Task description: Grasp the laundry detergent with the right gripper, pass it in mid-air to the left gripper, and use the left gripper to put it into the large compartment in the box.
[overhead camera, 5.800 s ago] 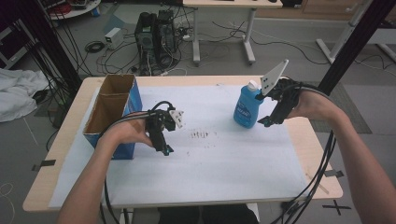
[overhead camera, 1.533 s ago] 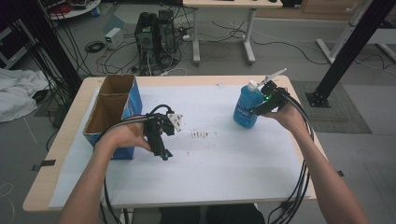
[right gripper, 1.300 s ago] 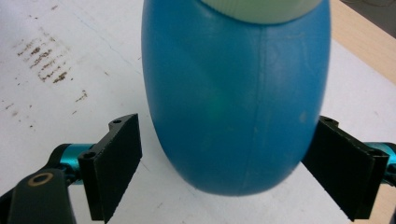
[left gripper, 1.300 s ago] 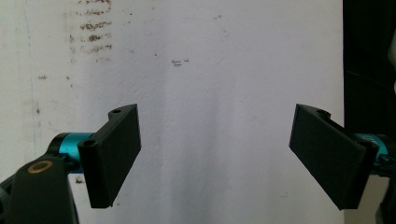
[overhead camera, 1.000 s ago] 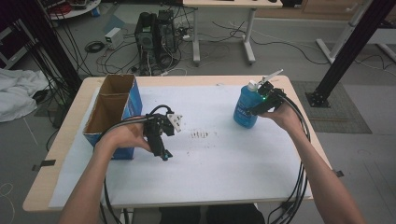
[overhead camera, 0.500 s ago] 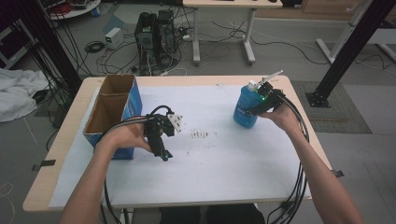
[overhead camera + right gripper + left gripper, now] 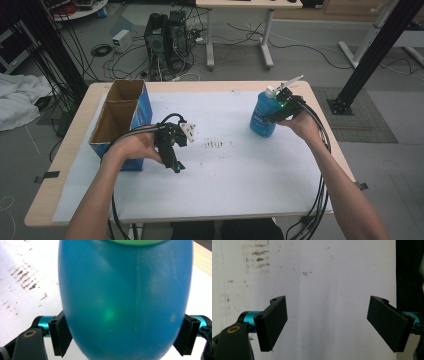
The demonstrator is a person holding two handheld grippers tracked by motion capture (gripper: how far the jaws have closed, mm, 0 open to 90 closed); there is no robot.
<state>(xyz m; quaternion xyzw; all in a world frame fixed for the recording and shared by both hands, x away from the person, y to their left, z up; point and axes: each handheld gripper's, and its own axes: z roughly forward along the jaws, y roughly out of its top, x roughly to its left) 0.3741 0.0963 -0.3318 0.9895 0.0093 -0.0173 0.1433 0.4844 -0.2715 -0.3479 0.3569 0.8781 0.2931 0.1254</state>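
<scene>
One blue bottle (image 7: 263,116) upright, long axis vertical, nozzle up

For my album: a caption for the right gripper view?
Right gripper closing its jaws around a blue bottle on white paper.

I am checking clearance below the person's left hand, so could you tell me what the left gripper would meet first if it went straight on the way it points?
Most likely the white paper sheet. The left gripper points down at it with open jaws and nothing between them, though the gap is hard to judge.
</scene>
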